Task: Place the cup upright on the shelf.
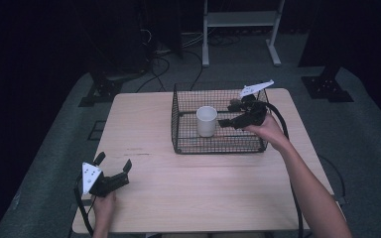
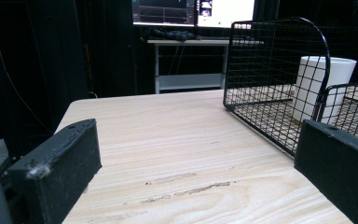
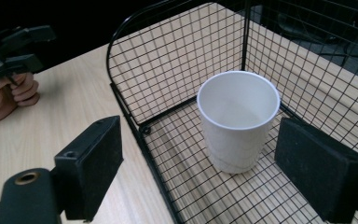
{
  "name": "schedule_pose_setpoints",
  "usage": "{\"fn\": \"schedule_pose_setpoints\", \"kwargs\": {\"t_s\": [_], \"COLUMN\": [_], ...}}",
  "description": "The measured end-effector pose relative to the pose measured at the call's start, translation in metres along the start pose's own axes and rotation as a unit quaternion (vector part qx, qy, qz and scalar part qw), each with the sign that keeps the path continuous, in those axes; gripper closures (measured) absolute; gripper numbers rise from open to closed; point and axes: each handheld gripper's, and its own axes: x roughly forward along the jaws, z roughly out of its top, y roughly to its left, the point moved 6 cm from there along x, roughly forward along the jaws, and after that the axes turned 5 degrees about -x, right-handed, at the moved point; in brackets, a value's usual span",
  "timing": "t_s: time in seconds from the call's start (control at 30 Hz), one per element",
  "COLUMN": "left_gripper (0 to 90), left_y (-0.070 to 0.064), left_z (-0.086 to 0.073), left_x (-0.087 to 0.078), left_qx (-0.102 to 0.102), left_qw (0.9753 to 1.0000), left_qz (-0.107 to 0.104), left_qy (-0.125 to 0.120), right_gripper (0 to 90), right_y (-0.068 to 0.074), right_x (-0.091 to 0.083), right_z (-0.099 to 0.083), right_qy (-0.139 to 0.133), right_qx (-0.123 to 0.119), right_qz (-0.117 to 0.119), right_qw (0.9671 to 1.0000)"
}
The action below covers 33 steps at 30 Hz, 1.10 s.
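White cup (image 3: 238,119) upright in wire basket (image 3: 135,56), right tongs (image 3: 214,163) open beside it, left tongs (image 1: 114,166) open, resting on table (image 1: 203,188).

You are working on a pale wooden table (image 1: 188,198) with a smooth matt top, its grain showing plainly and a few darker scuffs roughening it near your left hand. The black wire-mesh basket (image 3: 168,70) is looking like thin coated metal, faintly glossy along its rim. The white cup (image 3: 237,121) inside it is looking smooth and matt, paper or plastic. Your right gripper (image 3: 200,158) is showing matt black pads (image 3: 321,172), slightly grainy; your left gripper (image 2: 196,172) is looking the same.
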Motion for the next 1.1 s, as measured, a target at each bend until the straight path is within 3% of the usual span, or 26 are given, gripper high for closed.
{"fn": "schedule_pose_setpoints", "kwargs": {"t_s": [0.6,1.1], "left_gripper": [0.0,0.0], "left_y": [0.0,0.0], "left_z": [0.0,0.0], "left_x": [0.0,0.0], "left_qx": [0.001,0.002], "left_qw": [1.0,1.0], "left_qz": [0.001,0.002], "left_qy": [0.001,0.001], "right_gripper": [14.3,14.3], "right_y": [0.018,0.024], "right_x": [-0.022,-0.038], "right_z": [-0.027,-0.048], "right_qy": [-0.004,0.001], "right_qx": [-0.01,-0.008], "right_qz": [-0.002,-0.008], "right_qw": [0.9999,0.9999]}}
